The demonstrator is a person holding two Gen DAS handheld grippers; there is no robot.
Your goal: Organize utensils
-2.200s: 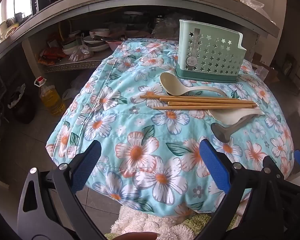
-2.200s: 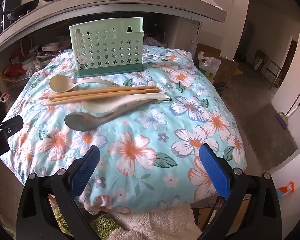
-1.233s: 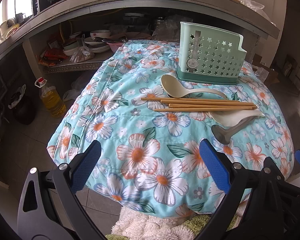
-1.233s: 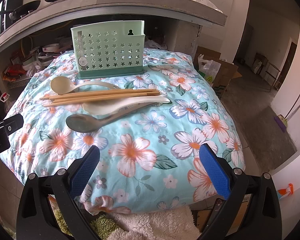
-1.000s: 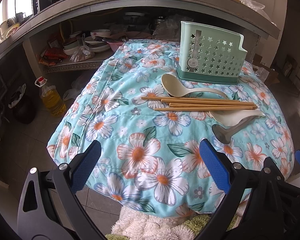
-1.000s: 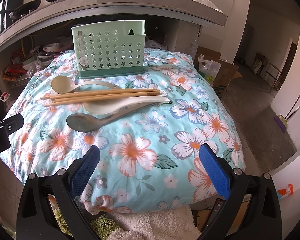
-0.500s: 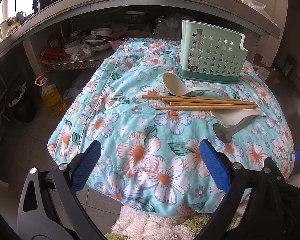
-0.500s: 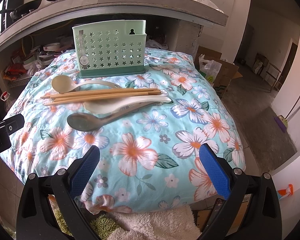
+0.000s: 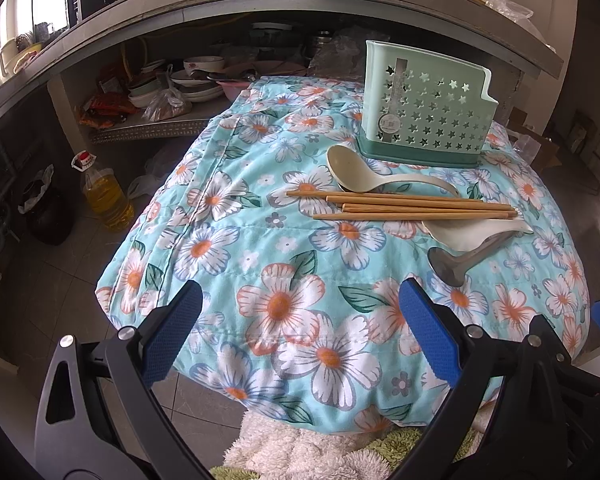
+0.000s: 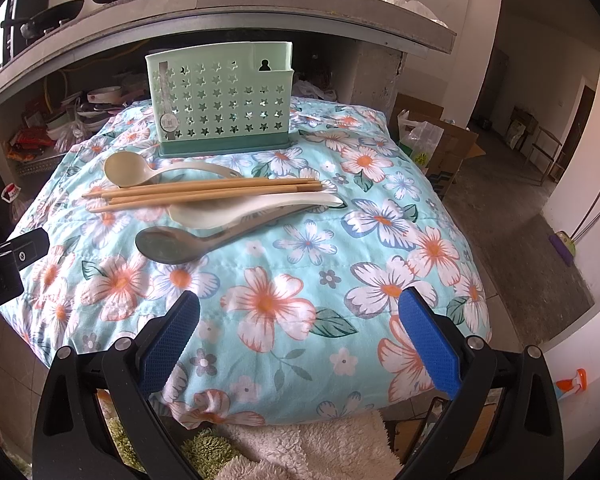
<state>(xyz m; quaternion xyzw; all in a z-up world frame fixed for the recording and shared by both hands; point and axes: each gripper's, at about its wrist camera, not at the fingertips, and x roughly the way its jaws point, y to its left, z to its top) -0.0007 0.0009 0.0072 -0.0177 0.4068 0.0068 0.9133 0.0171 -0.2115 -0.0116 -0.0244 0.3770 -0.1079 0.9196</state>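
Floral quilt (image 10: 292, 280): holder (image 10: 220, 100) far, spoons (image 10: 172, 246), chopsticks (image 10: 204, 192) nearer; left gripper (image 9: 300, 332), right gripper (image 10: 300, 332) wide apart, empty.

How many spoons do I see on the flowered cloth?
3. The beige spoon lies nearest the green holder, behind the chopsticks. The white spoon lies partly under them, and the grey spoon is nearest the grippers. None seems hidden.

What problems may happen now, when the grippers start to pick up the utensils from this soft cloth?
The chopsticks lie across the white spoon, which rests on the grey spoon; lifting a lower one may scatter the rest. The floral quilt looks soft and domed, so fingers may sink or utensils slide. The green holder might tip on it.
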